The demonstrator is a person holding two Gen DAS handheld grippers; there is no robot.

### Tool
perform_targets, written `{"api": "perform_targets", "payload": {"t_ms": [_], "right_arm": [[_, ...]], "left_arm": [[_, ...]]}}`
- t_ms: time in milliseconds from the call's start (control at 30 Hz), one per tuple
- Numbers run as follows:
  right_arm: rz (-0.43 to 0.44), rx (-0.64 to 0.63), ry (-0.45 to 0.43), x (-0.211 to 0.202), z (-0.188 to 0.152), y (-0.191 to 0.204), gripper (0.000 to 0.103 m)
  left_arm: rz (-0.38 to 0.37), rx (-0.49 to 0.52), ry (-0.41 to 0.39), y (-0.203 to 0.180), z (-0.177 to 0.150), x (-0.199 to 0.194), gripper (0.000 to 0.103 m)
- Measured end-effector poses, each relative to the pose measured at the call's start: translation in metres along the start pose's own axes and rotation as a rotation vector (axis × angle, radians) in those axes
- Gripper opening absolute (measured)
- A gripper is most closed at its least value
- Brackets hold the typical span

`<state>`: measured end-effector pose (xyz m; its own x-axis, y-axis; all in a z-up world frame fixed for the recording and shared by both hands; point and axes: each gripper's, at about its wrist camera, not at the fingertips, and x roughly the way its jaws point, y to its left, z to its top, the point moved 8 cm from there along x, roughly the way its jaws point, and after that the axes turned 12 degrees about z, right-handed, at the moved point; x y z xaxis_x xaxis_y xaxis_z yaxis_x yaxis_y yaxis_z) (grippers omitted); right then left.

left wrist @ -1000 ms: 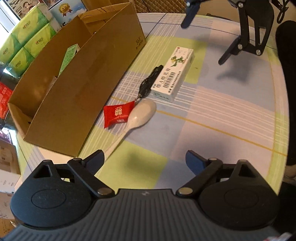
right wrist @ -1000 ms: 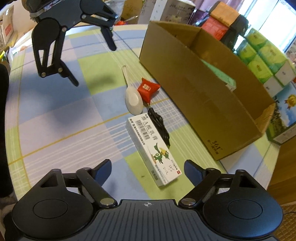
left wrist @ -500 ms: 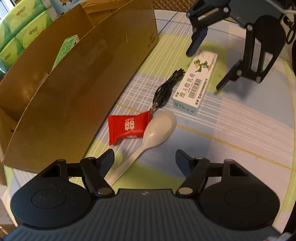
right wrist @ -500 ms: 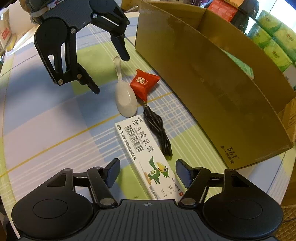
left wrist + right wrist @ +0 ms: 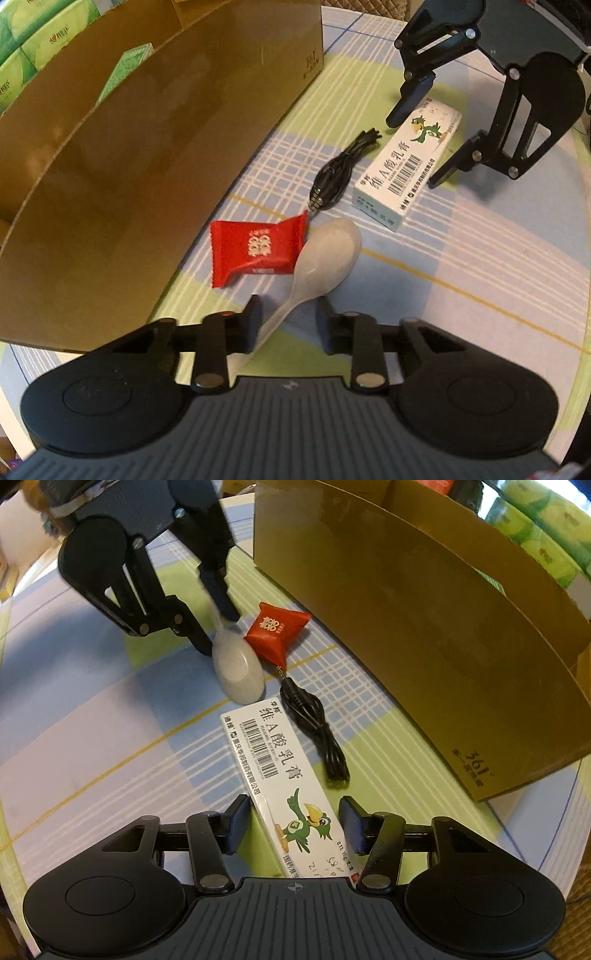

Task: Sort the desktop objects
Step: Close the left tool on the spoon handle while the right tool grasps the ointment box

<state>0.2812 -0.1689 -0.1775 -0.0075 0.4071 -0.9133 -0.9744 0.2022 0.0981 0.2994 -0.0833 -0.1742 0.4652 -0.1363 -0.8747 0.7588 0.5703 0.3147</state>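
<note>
One cardboard box (image 5: 155,155) stands on a checked counter (image 5: 480,266). Beside it lie one white carton (image 5: 284,771), one spoon (image 5: 325,254), one red packet (image 5: 258,247) and one black cable (image 5: 340,173). Left tongs (image 5: 288,317) straddle the spoon handle, apart; right tongs (image 5: 291,823) straddle the carton, apart.

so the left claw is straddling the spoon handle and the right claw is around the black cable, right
Only partly. The left claw does straddle the spoon handle, but the right claw is around the white ointment box, not the black cable, which lies beside the box, outside the claw. The right wrist view shows it.
</note>
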Motion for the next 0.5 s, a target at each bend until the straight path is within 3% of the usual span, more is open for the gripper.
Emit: {"api": "perform_targets", "payload": {"t_ms": [233,500], "right_arm": [[0.003,0.134,-0.010,-0.006,-0.012,0.004,0.038],[-0.023,0.454,-0.066,-0.018,-0.034,0.028,0.036]], "left_arm": [[-0.043,-0.126,0.073,-0.012,-0.011,-0.009,0.009],[-0.079,-0.439,0.169,-0.038,-0.028,-0.029,0.007]]}}
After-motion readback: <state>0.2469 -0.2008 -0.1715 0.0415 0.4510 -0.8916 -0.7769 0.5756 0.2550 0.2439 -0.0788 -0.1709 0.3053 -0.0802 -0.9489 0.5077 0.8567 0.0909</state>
